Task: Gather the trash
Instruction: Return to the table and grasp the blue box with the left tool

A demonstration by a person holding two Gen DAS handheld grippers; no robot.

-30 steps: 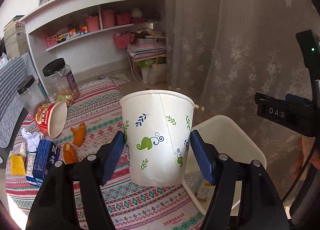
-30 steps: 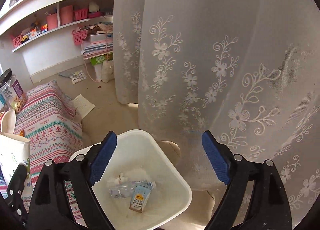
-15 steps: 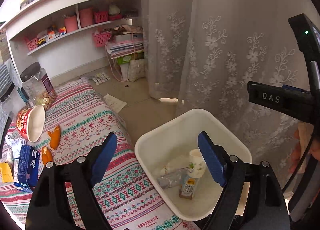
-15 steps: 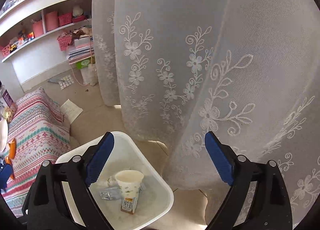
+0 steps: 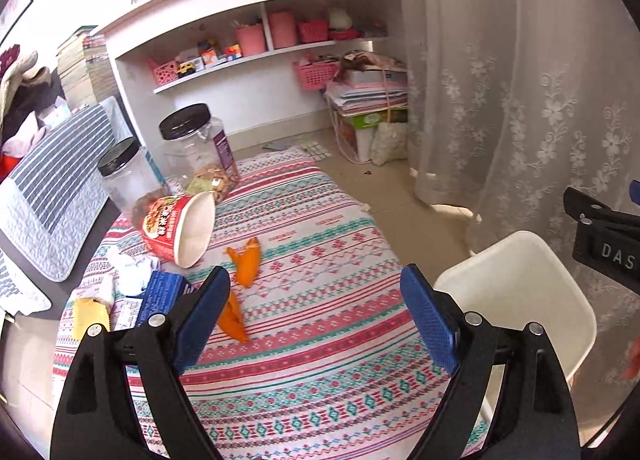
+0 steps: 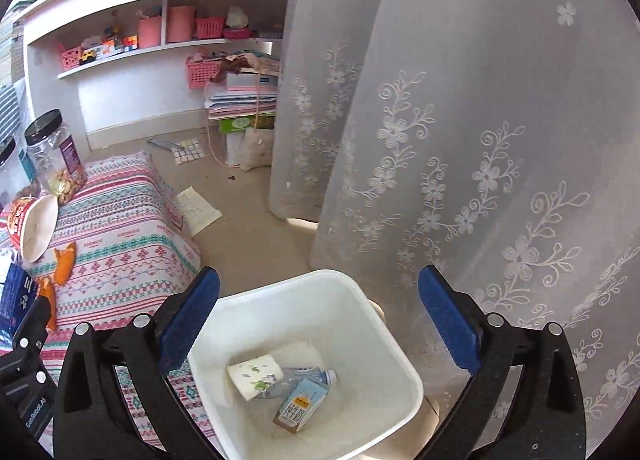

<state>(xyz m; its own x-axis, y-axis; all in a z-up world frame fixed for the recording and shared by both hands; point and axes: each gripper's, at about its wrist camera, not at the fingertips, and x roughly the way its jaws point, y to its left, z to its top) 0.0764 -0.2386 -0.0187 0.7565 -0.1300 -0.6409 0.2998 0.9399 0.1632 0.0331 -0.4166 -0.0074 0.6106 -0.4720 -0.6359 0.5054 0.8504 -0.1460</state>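
The white bin [image 6: 402, 360] stands on the floor beside the patterned cloth [image 5: 320, 244]. In it lie the leaf-print paper cup [image 6: 252, 376] on its side, a clear bottle [image 6: 310, 375] and a small carton [image 6: 300, 404]. My right gripper [image 6: 319, 276] hovers over the bin, its jaws opening with nothing between them. My left gripper [image 5: 314, 280] is over the cloth, left of the bin [image 5: 516, 272], its jaws also opening and empty. On the cloth lie a tipped red noodle cup [image 5: 168, 227], two orange peels [image 5: 246, 264], a blue box [image 5: 160, 296], crumpled tissue [image 5: 130, 268] and a yellow wrapper [image 5: 90, 316].
Two black-lidded clear jars [image 5: 200, 151] stand at the cloth's far left. A striped grey cushion [image 5: 52, 195] lies left of them. A lace curtain [image 6: 480, 139] hangs right behind the bin. Shelves and stacked papers [image 5: 372, 91] fill the far wall; a paper sheet [image 6: 198, 207] lies on the floor.
My left gripper let go of the paper cup, which dropped into the bin and now lies on its side. Then it swung left over the cloth. Both grippers' jaws have widened.
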